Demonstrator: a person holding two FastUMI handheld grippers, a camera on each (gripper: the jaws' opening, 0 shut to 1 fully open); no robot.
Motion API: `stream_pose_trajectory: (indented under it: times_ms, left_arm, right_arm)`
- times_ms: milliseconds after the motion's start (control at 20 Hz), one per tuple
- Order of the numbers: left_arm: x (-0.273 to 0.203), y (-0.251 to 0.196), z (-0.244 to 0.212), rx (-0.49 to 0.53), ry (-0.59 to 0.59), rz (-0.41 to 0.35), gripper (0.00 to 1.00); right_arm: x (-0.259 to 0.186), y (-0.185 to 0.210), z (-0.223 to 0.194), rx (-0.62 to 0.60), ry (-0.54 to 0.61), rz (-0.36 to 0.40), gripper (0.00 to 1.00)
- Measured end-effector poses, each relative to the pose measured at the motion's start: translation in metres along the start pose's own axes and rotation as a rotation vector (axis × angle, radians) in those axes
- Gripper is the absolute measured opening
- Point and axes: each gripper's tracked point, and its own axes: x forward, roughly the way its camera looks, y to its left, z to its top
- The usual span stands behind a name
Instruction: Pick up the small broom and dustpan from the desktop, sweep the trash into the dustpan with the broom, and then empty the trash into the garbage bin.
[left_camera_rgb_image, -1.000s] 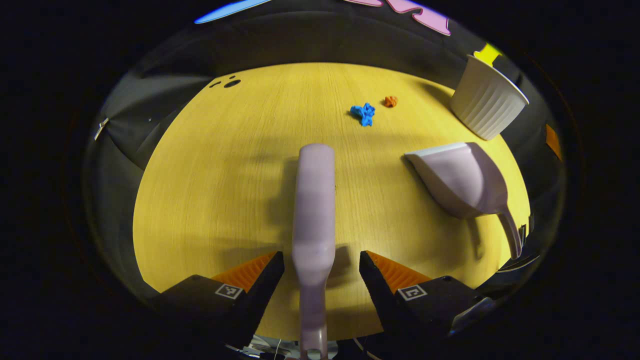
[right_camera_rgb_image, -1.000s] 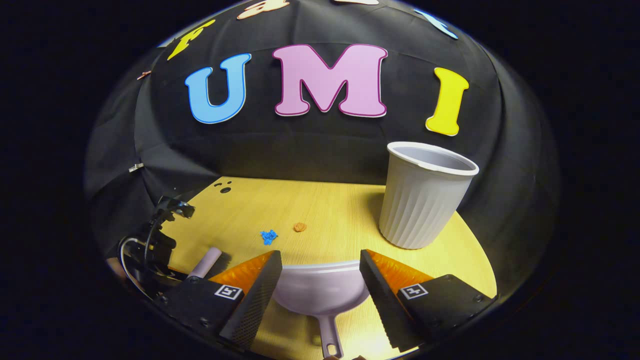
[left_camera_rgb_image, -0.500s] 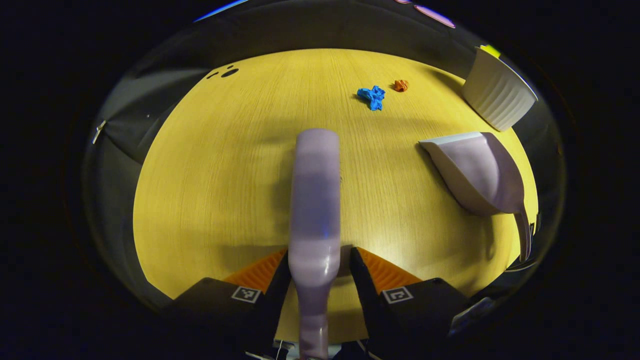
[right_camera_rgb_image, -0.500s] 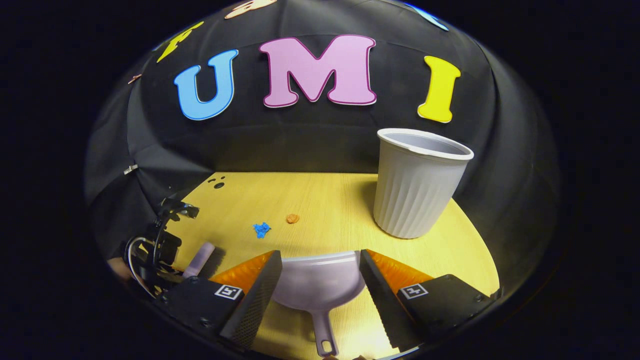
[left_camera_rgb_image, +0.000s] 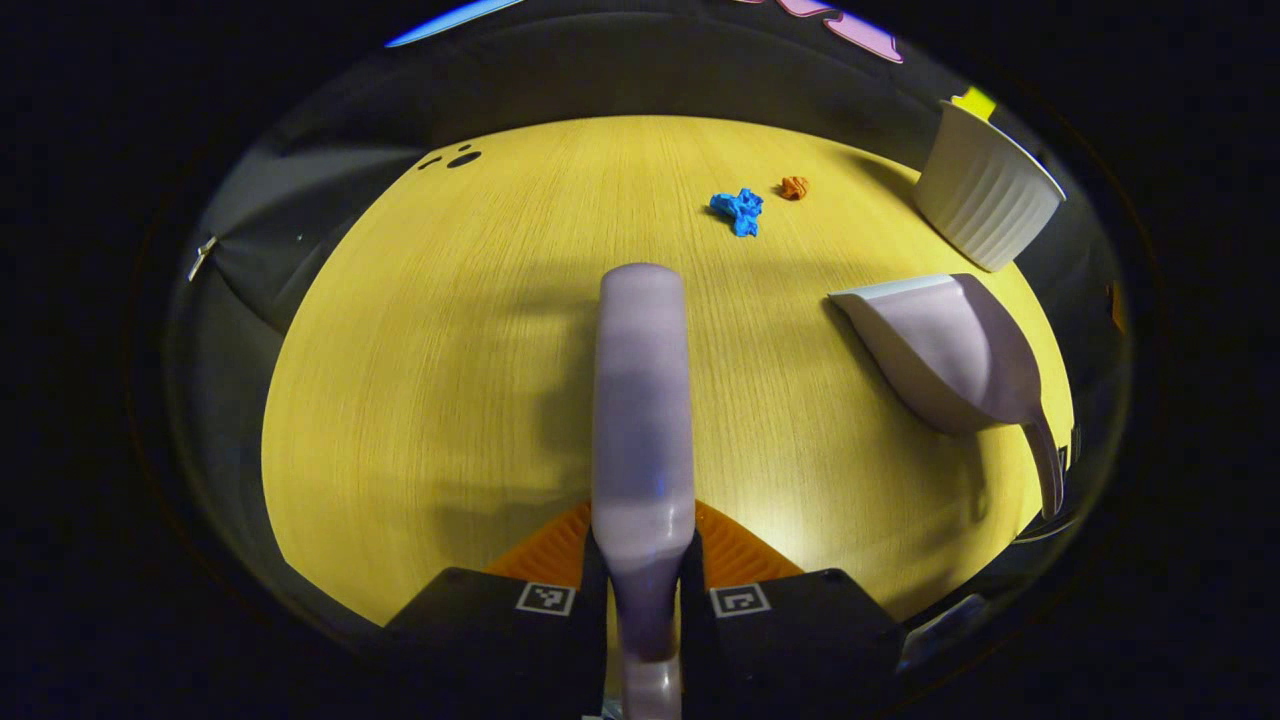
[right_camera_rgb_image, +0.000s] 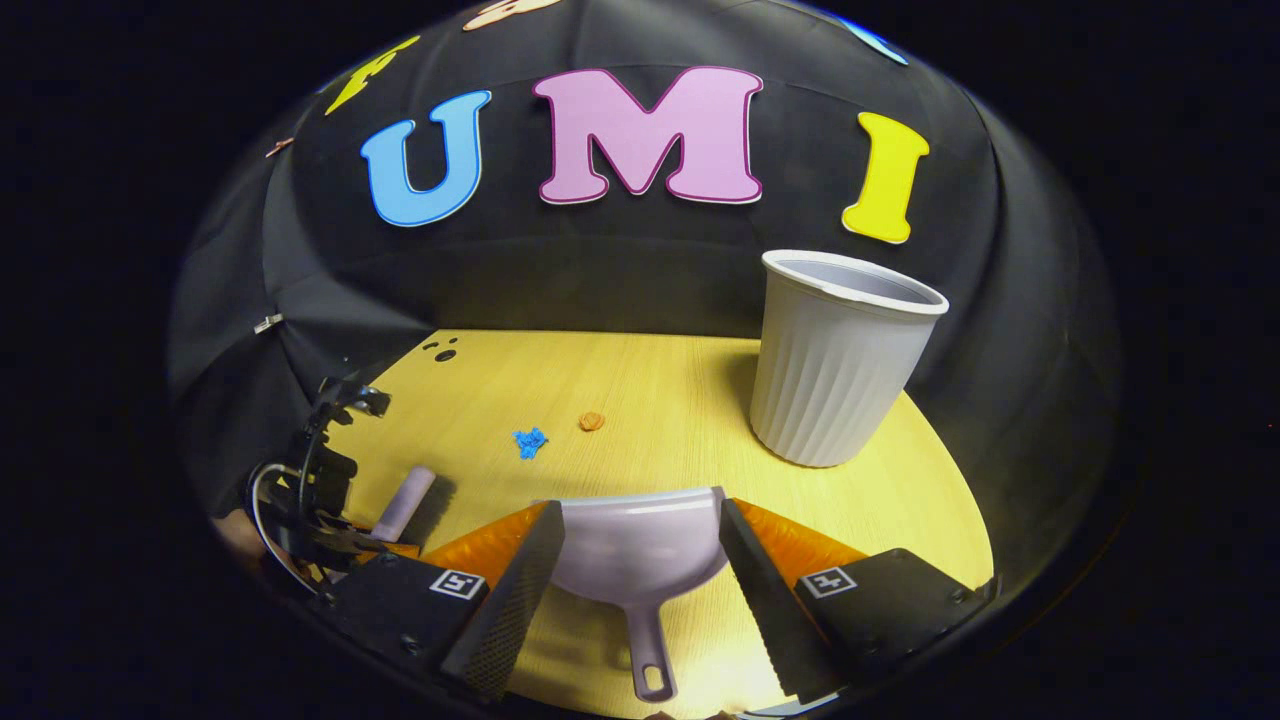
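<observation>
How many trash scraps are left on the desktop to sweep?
2: a blue scrap and an orange scrap just beside it, mid-desktop, beyond the dustpan.

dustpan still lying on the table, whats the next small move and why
Probably bring the right gripper down and forward over the dustpan handle and close. Its jaws stand open with the handle lying flat between them, ungripped, while the left gripper is shut on the broom. The blue scrap and orange scrap wait unswept.
</observation>
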Motion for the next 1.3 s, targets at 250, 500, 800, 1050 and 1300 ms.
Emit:
stream_pose_trajectory:
  times_ms: [250, 500, 800, 1050, 1300]
  left_arm:
    - [-0.009, 0.005, -0.008, -0.108, -0.039, -0.055, 0.28]
    - [-0.036, 0.014, -0.015, -0.175, -0.095, -0.075, 0.27]
    - [-0.074, 0.025, -0.027, -0.212, -0.149, -0.080, 0.27]
    - [-0.090, 0.032, -0.043, -0.259, -0.158, -0.072, 0.28]
    - [-0.093, 0.038, -0.052, -0.265, -0.138, -0.043, 0.27]
  right_arm:
    - [-0.004, -0.001, -0.014, -0.002, 0.055, 0.005, 0.98]
    - [-0.007, 0.002, -0.035, 0.022, 0.150, 0.038, 0.98]
    - [-0.002, -0.003, -0.083, 0.015, 0.300, 0.043, 0.99]
    - [0.009, -0.009, -0.135, 0.012, 0.433, 0.034, 0.99]
    - [0.032, -0.009, -0.172, 0.039, 0.541, 0.011, 0.99]
